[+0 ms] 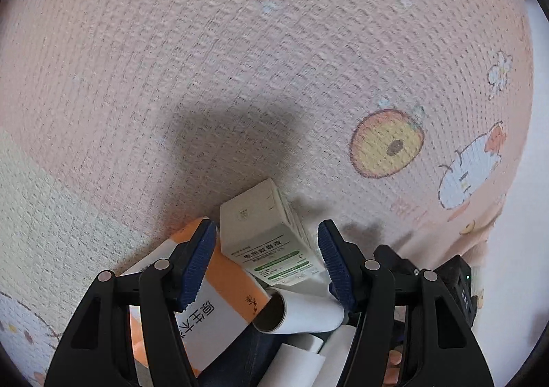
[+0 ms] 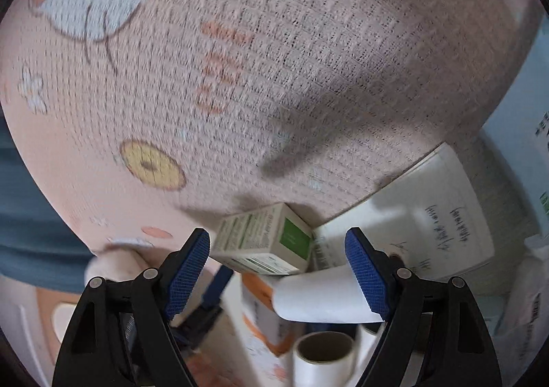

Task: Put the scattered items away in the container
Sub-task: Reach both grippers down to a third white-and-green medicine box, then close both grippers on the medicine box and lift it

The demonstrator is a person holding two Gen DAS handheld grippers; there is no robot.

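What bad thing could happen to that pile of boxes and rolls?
The green-and-white box leans tilted on the orange box and a white roll, so a nudge might tip it over. Both grippers, left gripper and right gripper, have open jaws close by and could bump the pile.

A white carton with green label bands (image 1: 274,243) lies tilted on top of the pile, one end resting against the pink patterned fabric. Beside it an orange-and-white box (image 1: 219,297) leans at an angle, printed with dark characters. A white roll with a cardboard core (image 1: 302,313) lies on its side just below the carton, touching both. In the right wrist view a second roll (image 2: 324,358) stands upright beneath them.
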